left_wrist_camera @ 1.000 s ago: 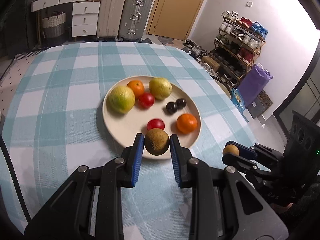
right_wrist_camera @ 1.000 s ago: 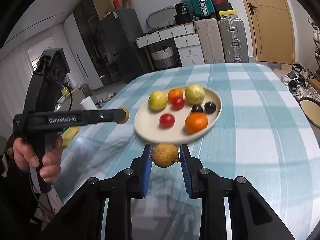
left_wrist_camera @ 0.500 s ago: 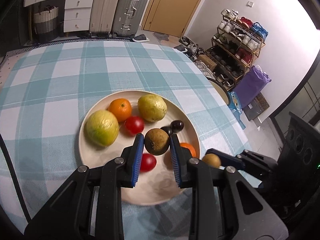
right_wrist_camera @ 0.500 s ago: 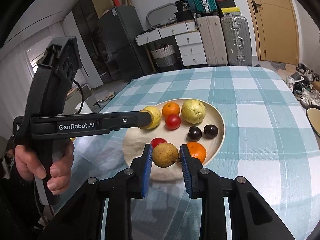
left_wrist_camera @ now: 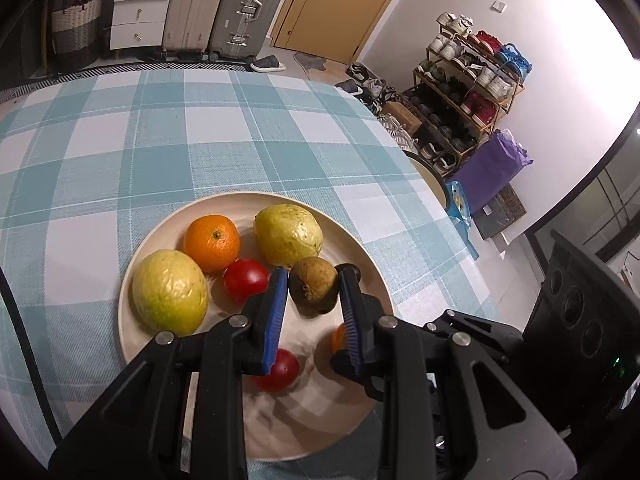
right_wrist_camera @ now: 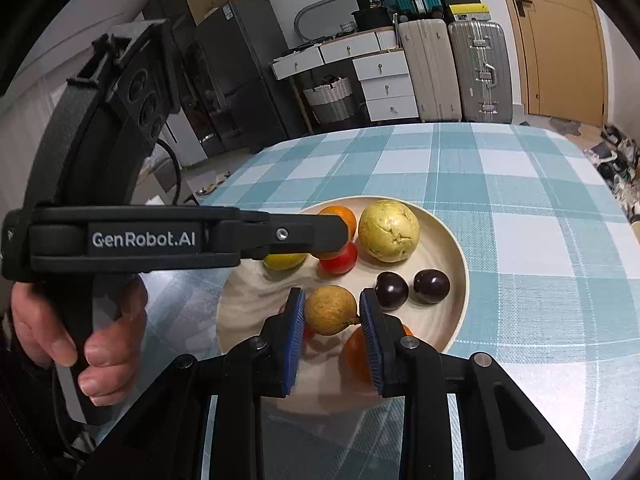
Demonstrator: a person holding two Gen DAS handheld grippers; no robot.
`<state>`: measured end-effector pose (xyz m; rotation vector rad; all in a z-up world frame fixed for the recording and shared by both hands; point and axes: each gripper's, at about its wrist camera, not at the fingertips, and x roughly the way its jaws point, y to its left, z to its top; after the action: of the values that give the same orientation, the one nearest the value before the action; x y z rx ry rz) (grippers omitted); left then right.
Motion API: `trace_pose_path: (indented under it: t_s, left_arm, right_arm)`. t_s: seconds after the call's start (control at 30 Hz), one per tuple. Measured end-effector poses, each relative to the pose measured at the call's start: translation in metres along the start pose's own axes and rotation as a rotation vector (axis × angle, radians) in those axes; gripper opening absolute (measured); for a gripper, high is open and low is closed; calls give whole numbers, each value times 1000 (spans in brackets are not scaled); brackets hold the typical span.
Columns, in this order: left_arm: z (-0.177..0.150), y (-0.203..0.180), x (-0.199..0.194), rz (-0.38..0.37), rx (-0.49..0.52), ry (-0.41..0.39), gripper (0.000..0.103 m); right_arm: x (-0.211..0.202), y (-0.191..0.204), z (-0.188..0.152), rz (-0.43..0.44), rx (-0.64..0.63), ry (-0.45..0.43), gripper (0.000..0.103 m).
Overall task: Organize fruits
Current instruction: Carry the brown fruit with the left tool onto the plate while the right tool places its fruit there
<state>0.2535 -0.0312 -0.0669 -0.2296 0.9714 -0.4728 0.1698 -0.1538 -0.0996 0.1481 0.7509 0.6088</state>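
Over the plate, left gripper looks parted beside a brown fruit, contact unclear. Right gripper clamps a tan fruit, hiding an orange.
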Motion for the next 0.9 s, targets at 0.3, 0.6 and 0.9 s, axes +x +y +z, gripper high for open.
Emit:
trace_pose_path:
  t_s: [0.3, 0.6, 0.9]
  left_arm:
    - [5, 7, 9, -13, -24, 11, 24]
    - [10, 1, -14, -15, -6, -47, 24]
    - [-5, -5, -47, 56, -10, -102, 24]
  right_arm:
    - [10, -9, 4, 22, 31, -3, 29]
    - [-2, -10, 5, 64, 44, -54, 52]
    - [-40, -12, -3, -9, 48, -134, 66]
